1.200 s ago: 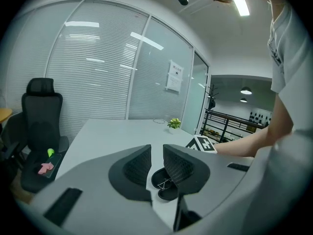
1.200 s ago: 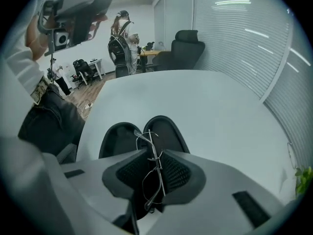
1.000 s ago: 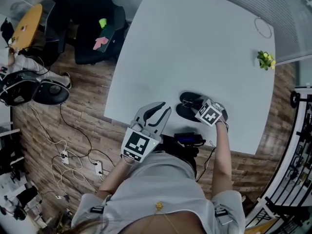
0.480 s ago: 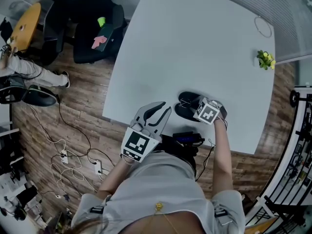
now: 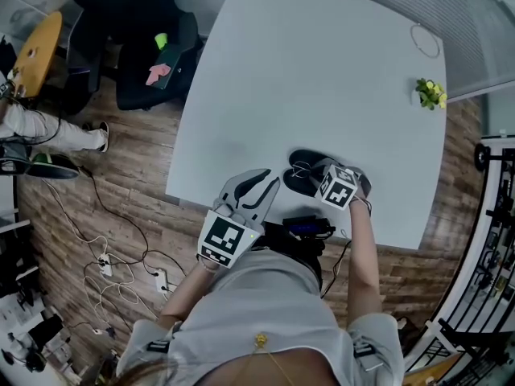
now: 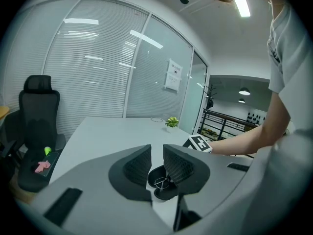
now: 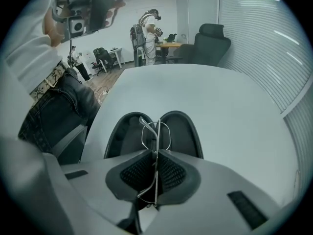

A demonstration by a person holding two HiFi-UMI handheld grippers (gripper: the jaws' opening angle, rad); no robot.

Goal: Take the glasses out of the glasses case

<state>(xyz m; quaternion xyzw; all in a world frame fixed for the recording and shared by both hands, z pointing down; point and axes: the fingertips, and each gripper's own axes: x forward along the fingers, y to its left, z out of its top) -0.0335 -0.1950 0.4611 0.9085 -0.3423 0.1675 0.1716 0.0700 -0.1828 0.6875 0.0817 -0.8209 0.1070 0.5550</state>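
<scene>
1. Pinching the folded glasses edge-on, the right gripper had just closed its jaws on the thin frame; the glasses stood over the open glasses case, between its two halves.
2. The left gripper was farther off, spread and empty; a straight lift looked clear.

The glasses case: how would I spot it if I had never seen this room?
Find the big pale table and follow it to the edge nearest the person. There lies the glasses case, a black clamshell spread open in two oval halves. Unlike the small green plant near the far edge, it is dark, low and hinged open.
</scene>
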